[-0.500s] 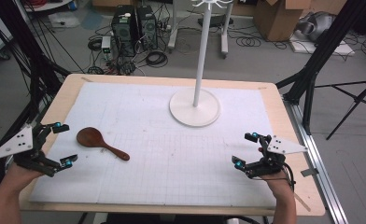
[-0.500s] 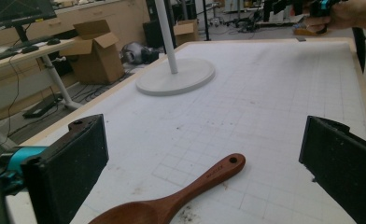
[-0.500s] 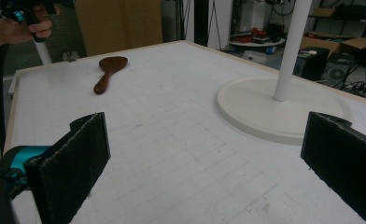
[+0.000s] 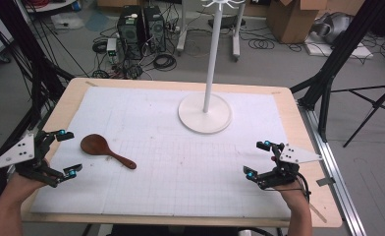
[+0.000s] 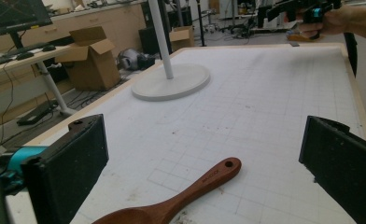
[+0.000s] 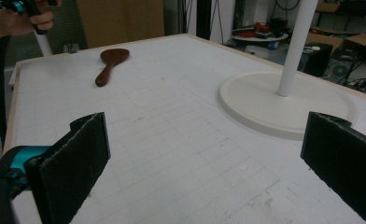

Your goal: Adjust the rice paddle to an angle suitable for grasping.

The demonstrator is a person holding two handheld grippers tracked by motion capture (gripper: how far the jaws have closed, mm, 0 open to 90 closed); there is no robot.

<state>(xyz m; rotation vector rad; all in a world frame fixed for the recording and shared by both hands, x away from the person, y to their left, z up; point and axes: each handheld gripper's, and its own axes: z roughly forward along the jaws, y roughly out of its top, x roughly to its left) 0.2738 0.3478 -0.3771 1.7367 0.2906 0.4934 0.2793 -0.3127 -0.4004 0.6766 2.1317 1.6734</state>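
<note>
Nothing has really moved since half a second ago: both grippers hover wide open and empty at the near corners of the surface [image 4: 279, 105]. Wooden spoon [image 4: 106, 151] lies flat just right of the left gripper [image 4: 67, 153], bowl toward it, handle running away toward centre; right gripper [image 4: 257, 158] is well apart, so left is the nearer one

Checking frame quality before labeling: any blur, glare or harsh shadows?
High view: soft overall, even light, faint shadow beside the wooden spoon. Left gripper view: spoon handle sharp enough to show its stamp, background softer. Right gripper view: the stand base is bright but not blown out, near jaws slightly soft.
</note>
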